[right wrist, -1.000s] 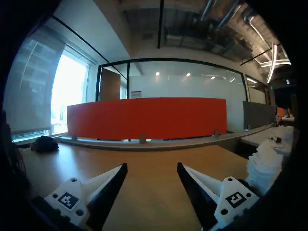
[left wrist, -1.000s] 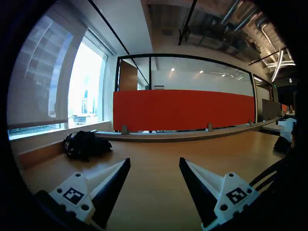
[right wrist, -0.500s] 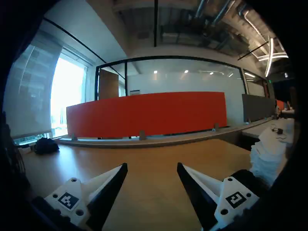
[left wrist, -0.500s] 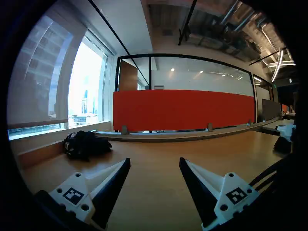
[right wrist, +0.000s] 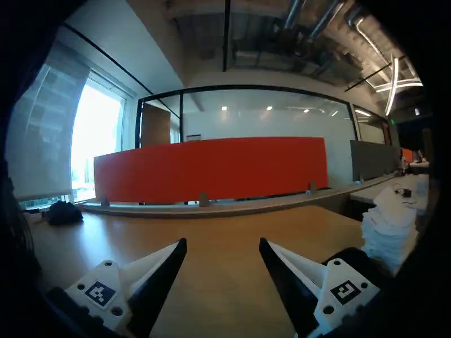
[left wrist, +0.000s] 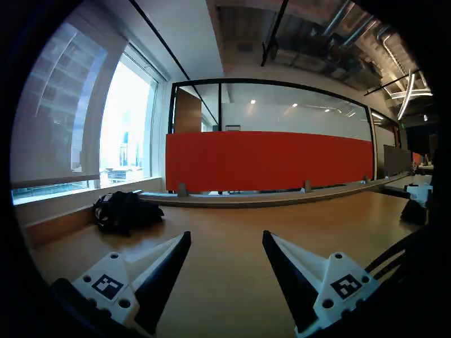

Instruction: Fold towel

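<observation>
Towels (right wrist: 389,228) sit stacked to the right of your right gripper (right wrist: 222,241); it and your left gripper (left wrist: 226,232) are wide open, empty, above the tabletop (right wrist: 225,276).

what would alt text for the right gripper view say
The right tongs, open, point across a wooden table, with a stack of white towels at the right edge. An orange divider stands behind, and a black bag lies far left by a window.
</observation>
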The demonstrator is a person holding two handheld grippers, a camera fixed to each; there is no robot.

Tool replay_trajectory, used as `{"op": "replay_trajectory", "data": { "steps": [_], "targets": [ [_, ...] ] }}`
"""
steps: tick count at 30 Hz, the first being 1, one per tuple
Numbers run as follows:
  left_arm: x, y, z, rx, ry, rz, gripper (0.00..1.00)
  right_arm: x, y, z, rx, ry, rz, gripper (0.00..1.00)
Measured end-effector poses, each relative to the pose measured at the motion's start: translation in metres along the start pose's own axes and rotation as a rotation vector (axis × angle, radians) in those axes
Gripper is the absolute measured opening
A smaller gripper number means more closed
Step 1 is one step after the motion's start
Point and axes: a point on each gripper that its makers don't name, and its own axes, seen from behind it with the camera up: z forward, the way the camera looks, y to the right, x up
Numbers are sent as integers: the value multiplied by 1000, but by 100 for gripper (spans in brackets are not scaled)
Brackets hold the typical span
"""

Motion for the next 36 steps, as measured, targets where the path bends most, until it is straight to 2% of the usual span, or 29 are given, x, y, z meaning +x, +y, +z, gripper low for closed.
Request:
{"op": "replay_trajectory", "data": {
  "steps": [20,36],
  "targets": [
    [0,1,0,0,0,0,94,-1,-10,-3,15,-4,-64,100],
    [0,0,0,0,0,0,94,-3,-8,-2,12,-4,-64,100]
  ]
}}
